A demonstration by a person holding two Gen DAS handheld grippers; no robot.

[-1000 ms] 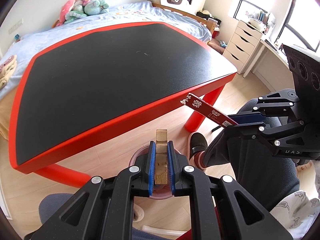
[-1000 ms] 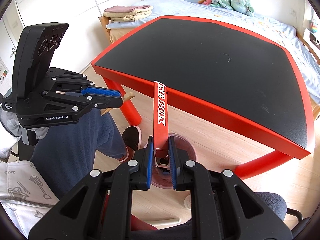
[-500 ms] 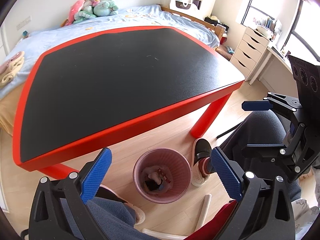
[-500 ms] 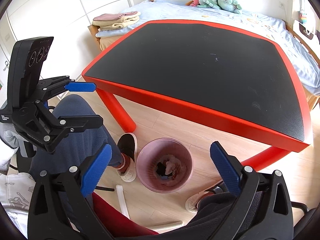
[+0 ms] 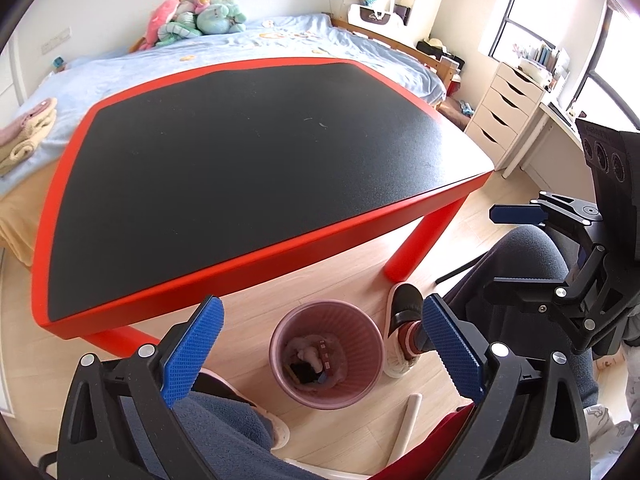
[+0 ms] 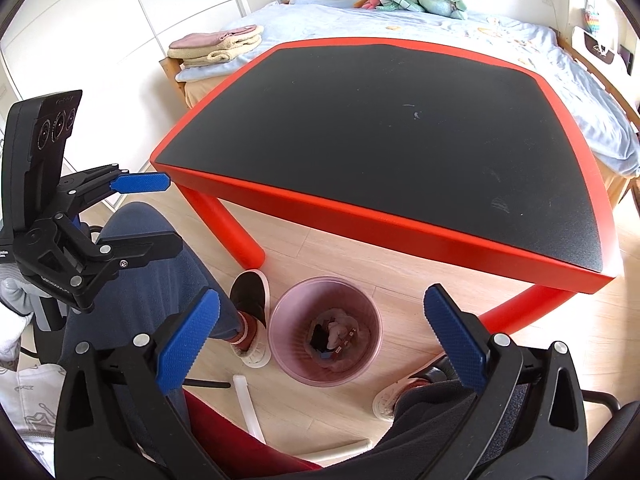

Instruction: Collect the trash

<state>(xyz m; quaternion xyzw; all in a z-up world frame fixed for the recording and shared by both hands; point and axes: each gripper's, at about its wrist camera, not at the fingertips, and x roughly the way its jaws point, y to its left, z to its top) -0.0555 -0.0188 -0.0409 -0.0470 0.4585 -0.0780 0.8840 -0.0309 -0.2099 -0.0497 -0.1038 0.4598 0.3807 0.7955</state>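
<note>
A pink ribbed waste bin (image 5: 362, 330) (image 6: 288, 320) stands on the wooden floor before the table, holding crumpled paper, a dark scrap and a red strip. My left gripper (image 5: 322, 350) hangs open above it, blue pads wide apart with nothing between them. My right gripper (image 6: 320, 338) is open over the same bin, also holding nothing. From the left wrist view the right gripper (image 5: 520, 252) shows at the right edge. In the right wrist view the left gripper (image 6: 148, 216) appears at the left edge.
A red-rimmed table with a black top (image 5: 248, 160) (image 6: 384, 140) stands just beyond the bin on red legs (image 5: 424, 248). The seated person's knees and shoes (image 5: 402, 320) flank the bin. A bed (image 5: 280, 44) and white drawers (image 5: 504, 112) lie farther back.
Both grippers opened. The wooden block left my left gripper and the red box strip left my right one; both are gone from the jaws and the red strip now lies in the bin.
</note>
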